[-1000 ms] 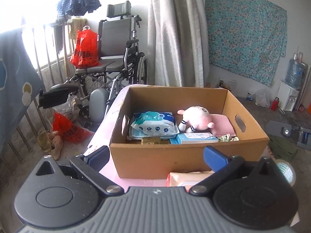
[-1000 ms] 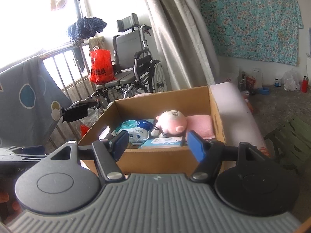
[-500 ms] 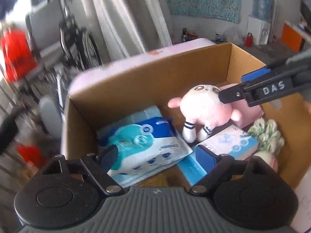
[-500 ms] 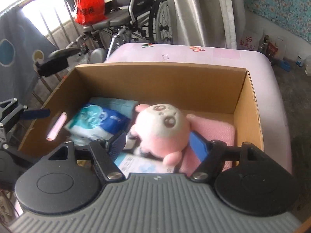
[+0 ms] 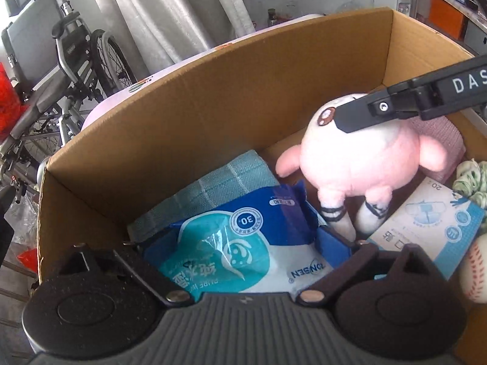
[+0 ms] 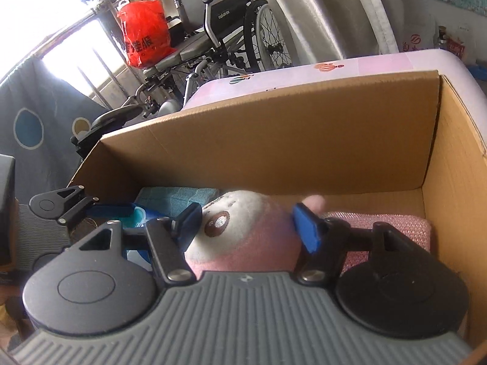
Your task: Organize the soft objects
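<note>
**Both claws inside the box, the right one at the plush**

From my left wrist camera I look steeply down into the cardboard box (image 5: 197,115). My left gripper (image 5: 243,243) has its jaws spread wide and opening, and they straddle the blue-and-white wipes pack (image 5: 243,249) that lies flat near the box's left end, over a folded teal cloth (image 5: 213,182); I cannot see the pads pressing on it. This view alone shows the plush toy (image 5: 356,164) whole — round pink-and-white body upright, two striped legs pointing down to the box floor, stubby arms out to either side, so its long axis runs roughly vertical. Its feet stand beside a light blue carton (image 5: 426,228). Only here do I also get the baseball (image 5: 476,270) and the green-and-white bundle (image 5: 470,179) by the right wall, and one black finger of the other claw crossing the toy's head.

My right wrist camera gives what the left cannot: the right gripper (image 6: 249,228) with a blue pad on each side of the toy's head (image 6: 243,231). The jaws are closing, the head fills the gap between them, and both pads look to be against the fabric — though I cannot tell how firmly. The toy's brown eye patch faces up at the lens. Behind it, a pink cloth (image 6: 389,225) lies along the far right corner of the box. This view also catches my left claw from the side at the box's left edge, and a wheelchair (image 6: 231,30) beyond the box.
</note>
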`<state>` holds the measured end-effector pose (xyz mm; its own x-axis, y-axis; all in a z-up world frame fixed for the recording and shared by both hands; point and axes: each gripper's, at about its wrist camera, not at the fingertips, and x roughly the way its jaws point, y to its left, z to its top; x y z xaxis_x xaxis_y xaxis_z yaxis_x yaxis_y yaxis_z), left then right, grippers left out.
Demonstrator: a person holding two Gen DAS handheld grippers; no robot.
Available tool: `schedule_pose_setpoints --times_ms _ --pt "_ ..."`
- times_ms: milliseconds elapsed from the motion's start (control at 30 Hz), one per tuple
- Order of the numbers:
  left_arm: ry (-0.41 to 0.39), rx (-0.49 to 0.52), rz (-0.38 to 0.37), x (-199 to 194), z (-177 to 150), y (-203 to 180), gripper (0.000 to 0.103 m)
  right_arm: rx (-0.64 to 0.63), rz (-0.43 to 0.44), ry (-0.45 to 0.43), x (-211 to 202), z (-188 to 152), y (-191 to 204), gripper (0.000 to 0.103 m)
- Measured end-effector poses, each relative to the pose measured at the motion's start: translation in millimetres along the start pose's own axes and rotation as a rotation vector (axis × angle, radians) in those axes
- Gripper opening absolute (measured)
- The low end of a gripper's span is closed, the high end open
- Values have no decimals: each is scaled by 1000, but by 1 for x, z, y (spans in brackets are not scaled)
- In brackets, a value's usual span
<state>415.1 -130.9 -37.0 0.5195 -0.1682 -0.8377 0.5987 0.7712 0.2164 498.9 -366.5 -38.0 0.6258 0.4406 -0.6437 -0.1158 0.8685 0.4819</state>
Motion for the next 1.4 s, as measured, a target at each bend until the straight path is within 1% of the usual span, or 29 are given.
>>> schedule_pose_setpoints --times_ms 67,100,133,167,267,367,400,433,467,567,600,633,667,700,733,767,800,1000,1033,1067,1100,1133,1267,1333,1367,1400 --pt "-41 -32 7 3 -1 2 99 43 10 0 -2 -1 -6 66" --pt "-78 -44 11 4 -4 3 101 54 13 0 -1 -1 -8 66" --pt "-110 -49 17 5 -8 3 102 59 15 0 -1 -1 -10 66" --pt "-125 -44 29 5 -10 2 103 61 17 0 0 0 -10 66" --pt "-144 30 88 3 -9 -11 103 73 22 7 5 1 -9 67" --pt "-146 51 101 4 -3 -14 101 54 15 7 5 1 -6 68" --pt "-153 50 101 2 -2 -15 97 54 15 6 5 1 -6 68" --pt "-175 48 98 -2 -1 -15 93 61 16 6 4 1 -7 68" --pt "-202 43 85 -7 -2 -15 93 68 17 7 5 1 -8 68" --pt "-289 -17 -4 -21 -2 -8 92 76 17 1 2 1 -10 68" --pt "-303 -36 -29 -23 -2 -6 86 72 14 -8 1 1 -10 68" --pt "-307 -45 -42 -24 -3 -5 68 66 9 -14 0 1 -10 68" --pt "-302 -46 -44 -23 -3 -5 54 63 6 -18 0 1 -9 68" --pt "-290 -31 -21 -21 -3 -7 23 63 5 -19 -1 1 -9 68" --pt "-289 -11 4 -21 -3 -9 10 64 7 -17 0 1 -9 68" --pt "-293 -2 18 -21 -3 -10 9 64 9 -15 0 1 -9 68" --pt "-301 0 10 -21 -3 -11 9 65 11 -11 1 1 -9 68" --pt "-331 8 -71 -27 -6 -12 10 84 20 -2 1 1 -11 68" --pt "-314 12 -93 -24 -6 -11 10 85 24 1 2 1 -11 68" --pt "-288 28 -97 -20 -7 -13 10 87 24 3 2 2 -12 68" --pt "-259 54 -76 -15 -7 -16 10 90 24 1 2 2 -12 68" --pt "-250 79 -53 -13 -7 -20 10 94 25 2 2 1 -13 68" --pt "-249 148 13 -10 -8 -29 10 88 24 5 3 0 -13 68" --pt "-243 202 97 -7 -8 -36 11 101 28 6 3 0 -15 68" --pt "-236 207 128 -5 -8 -37 11 104 28 7 3 1 -16 68" --pt "-227 195 143 -4 -7 -35 11 105 27 6 3 3 -16 68"
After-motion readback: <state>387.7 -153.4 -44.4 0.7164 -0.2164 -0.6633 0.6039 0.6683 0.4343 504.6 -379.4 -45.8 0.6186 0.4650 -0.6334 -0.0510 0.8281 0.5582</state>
